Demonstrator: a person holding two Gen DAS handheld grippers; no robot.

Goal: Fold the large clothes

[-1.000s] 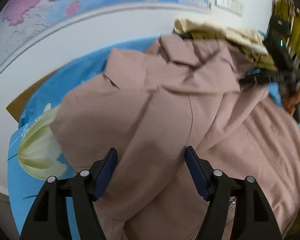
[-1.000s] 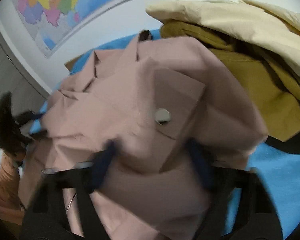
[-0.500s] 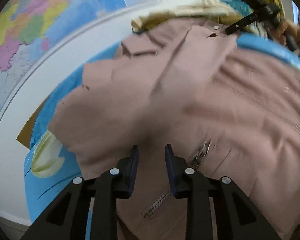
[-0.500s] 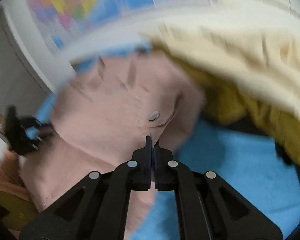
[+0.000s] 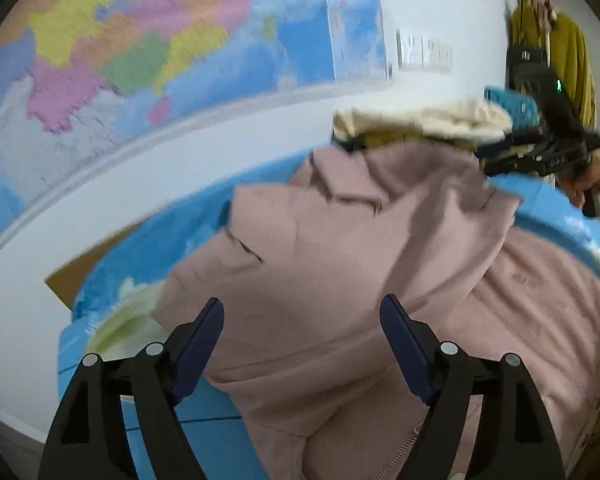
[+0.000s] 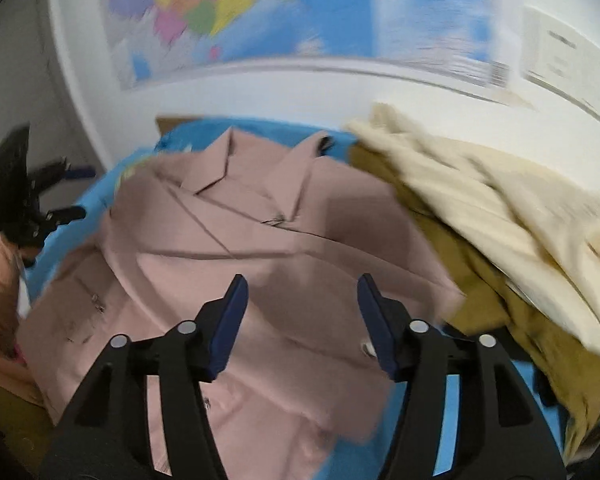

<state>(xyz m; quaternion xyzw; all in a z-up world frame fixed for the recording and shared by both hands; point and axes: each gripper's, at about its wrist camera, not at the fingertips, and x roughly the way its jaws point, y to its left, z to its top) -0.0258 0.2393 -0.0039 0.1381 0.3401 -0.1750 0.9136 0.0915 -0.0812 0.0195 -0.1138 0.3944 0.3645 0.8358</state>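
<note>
Left gripper (image 5: 302, 330) jaws opening, nothing between the pads, clear above the pink jacket (image 5: 340, 264); right gripper (image 6: 298, 318) likewise opening and empty, jacket (image 6: 260, 264) under it. Jacket lies on the blue cloth (image 6: 452, 432), long axis roughly 12 to 6 in the right view with collar at 12 and hem toward 7; my read: both grippers about equally near, left over the 9 side, right over the 3 side by the tan and cream pile (image 6: 500, 248). Wall map (image 5: 160, 40) and notices are too blurred to read; no brand visible.
</note>
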